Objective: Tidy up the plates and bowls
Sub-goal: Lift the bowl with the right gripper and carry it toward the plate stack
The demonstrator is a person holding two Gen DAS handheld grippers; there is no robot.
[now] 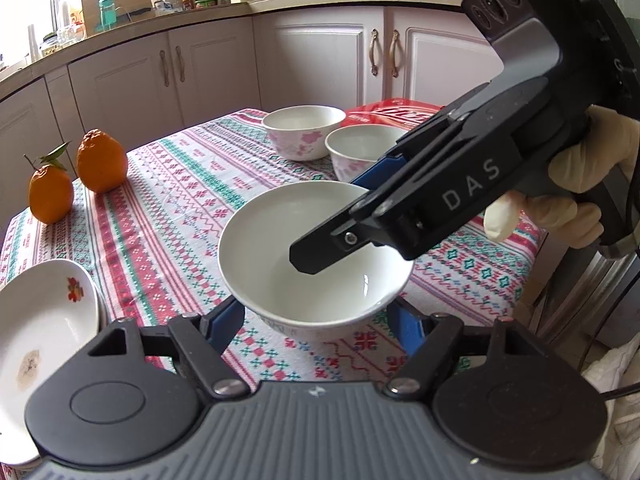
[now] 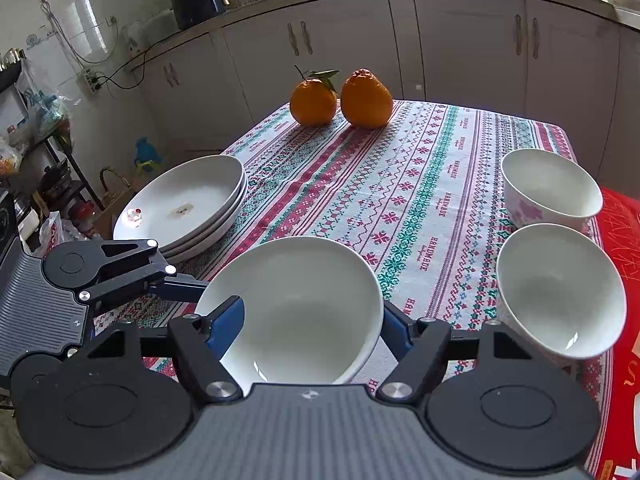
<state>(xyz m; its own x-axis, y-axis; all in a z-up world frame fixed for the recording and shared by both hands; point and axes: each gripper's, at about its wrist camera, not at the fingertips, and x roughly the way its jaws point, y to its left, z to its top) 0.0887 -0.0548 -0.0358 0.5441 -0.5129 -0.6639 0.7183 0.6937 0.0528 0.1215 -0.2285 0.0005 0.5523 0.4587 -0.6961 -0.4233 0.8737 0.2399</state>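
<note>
A plain white bowl (image 1: pixel 312 252) (image 2: pixel 296 308) sits on the patterned tablecloth. My right gripper (image 1: pixel 340 220) (image 2: pixel 312 320) straddles it: one finger (image 1: pixel 316 254) is inside the bowl, the other is outside the rim. Whether it presses the rim is unclear. My left gripper (image 1: pixel 320 320) is open, its blue pads either side of the bowl's near base; its finger (image 2: pixel 176 284) shows beside the bowl in the right wrist view. Two floral bowls (image 2: pixel 552 188) (image 2: pixel 560 296) stand to the right. A stack of white plates (image 2: pixel 188 204) (image 1: pixel 40 320) lies at the left.
Two oranges (image 2: pixel 340 98) (image 1: pixel 76 176) sit at the table's far side. A red plastic-wrapped item (image 2: pixel 620 280) (image 1: pixel 392 114) lies beyond the floral bowls at the table edge. White kitchen cabinets (image 1: pixel 320 52) stand behind the table.
</note>
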